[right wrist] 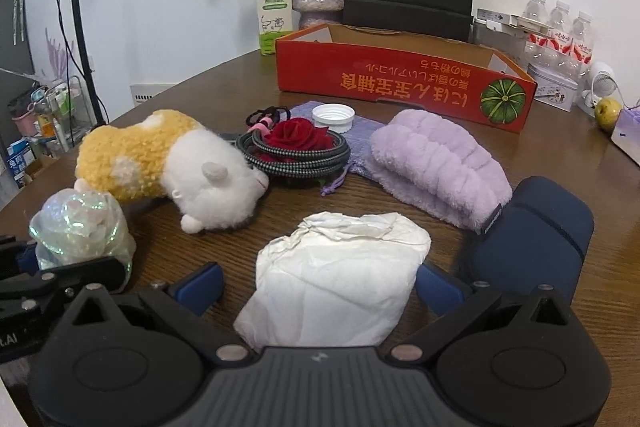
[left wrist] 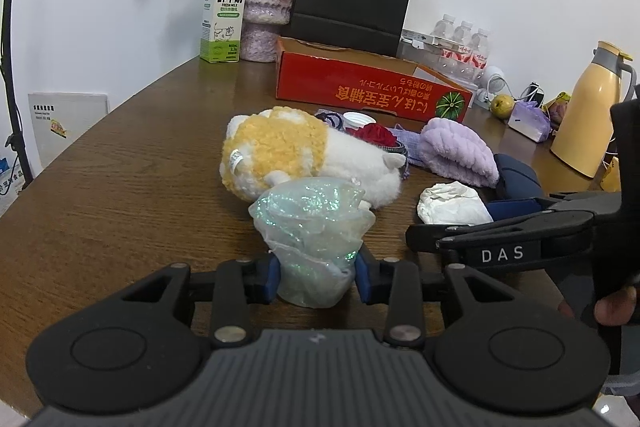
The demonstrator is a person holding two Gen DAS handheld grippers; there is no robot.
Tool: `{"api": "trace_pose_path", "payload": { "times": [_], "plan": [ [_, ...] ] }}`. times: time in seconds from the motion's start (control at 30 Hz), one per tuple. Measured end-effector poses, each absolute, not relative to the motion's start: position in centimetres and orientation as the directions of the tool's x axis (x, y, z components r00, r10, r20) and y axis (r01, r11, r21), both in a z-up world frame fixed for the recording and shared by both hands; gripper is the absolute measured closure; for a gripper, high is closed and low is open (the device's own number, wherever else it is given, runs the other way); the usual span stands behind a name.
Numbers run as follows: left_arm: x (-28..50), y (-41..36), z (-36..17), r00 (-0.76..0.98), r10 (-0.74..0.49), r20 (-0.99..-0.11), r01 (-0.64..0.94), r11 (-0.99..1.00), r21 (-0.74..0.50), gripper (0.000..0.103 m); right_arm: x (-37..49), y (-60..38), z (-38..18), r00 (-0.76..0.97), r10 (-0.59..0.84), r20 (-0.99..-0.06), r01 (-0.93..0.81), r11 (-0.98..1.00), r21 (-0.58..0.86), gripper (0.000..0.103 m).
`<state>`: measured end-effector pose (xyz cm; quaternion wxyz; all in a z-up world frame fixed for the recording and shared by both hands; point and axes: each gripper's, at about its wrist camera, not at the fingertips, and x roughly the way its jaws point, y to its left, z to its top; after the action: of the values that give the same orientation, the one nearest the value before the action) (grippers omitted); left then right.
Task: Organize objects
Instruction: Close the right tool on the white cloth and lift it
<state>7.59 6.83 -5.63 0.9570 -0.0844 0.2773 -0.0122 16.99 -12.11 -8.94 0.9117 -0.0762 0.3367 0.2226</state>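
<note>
The left gripper (left wrist: 316, 277) is clamping a crumpled wad of iridescent, pale green cellophane (left wrist: 312, 227): both blue pads (left wrist: 269, 277) are pressing into the lower part of the wad, so the jaws are standing narrow and holding it, with most of the wad bulging out ahead of the fingertips toward 12 o'clock in the left wrist view. The wad is sitting low over the dark wooden table (left wrist: 120, 187), just in front of the white and yellow plush toy (left wrist: 296, 155); whether it is resting on the wood or lifted clear I cannot tell.

The right gripper (right wrist: 320, 285) is straddling a crumpled white paper tissue (right wrist: 340, 267) with its jaws wide. The right-hand blue pad (right wrist: 440, 287) is lying against the tissue's edge, while the left-hand pad is standing apart from it, so nothing is being gripped yet. The tissue's long axis is running from about 7 o'clock to 1 o'clock, skewed across the gap.

The likely destination, the open red cardboard box with a green pumpkin printed on it (right wrist: 400, 83), is lying at 12 to 1 o'clock from both grippers, beyond the plush toy, the coiled braided cable (right wrist: 296, 157) and the folded lilac fleece cloth (right wrist: 436, 167). The left hand is already loaded, so its carry over the toy looks like the next step.
</note>
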Motion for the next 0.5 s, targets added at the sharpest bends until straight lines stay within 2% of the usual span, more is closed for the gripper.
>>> {"api": "trace_pose_path", "payload": {
  "times": [0.07,0.17,0.2,0.27,0.33,0.4,0.5],
  "plan": [
    [7.7,6.9,-5.6,0.845,-0.072,-0.530,-0.024,0.985,-0.172,0.061,16.9,-12.1,-8.9,0.672,0.362,-0.646,-0.464,0.886,0.014,0.001],
    [8.1,6.8,-5.6,0.844,-0.068,-0.532,-0.029,0.985,-0.172,0.053,16.7,-12.4,-8.7,0.681,0.366,-0.634,-0.462,0.887,0.016,0.013],
    [8.2,6.8,-5.6,0.844,-0.068,-0.532,-0.029,0.985,-0.173,0.049,16.6,-12.5,-8.7,0.684,0.368,-0.630,-0.461,0.887,0.016,0.021],
    [8.5,6.7,-5.6,0.844,-0.071,-0.531,-0.029,0.984,-0.177,0.046,16.4,-12.9,-8.6,0.688,0.370,-0.624,-0.458,0.889,0.021,0.024],
    [8.8,6.5,-5.7,0.843,-0.073,-0.532,-0.027,0.984,-0.178,0.047,16.2,-13.1,-8.6,0.695,0.370,-0.617,-0.456,0.890,0.019,0.026],
    [8.9,6.5,-5.7,0.844,-0.078,-0.531,-0.022,0.984,-0.179,0.064,16.0,-13.3,-8.7,0.698,0.373,-0.611,-0.457,0.889,0.020,0.028],
    [8.7,6.4,-5.7,0.846,-0.083,-0.527,-0.017,0.983,-0.183,0.066,15.8,-13.6,-8.6,0.699,0.381,-0.605,-0.459,0.888,0.029,0.032]
  ]
}}
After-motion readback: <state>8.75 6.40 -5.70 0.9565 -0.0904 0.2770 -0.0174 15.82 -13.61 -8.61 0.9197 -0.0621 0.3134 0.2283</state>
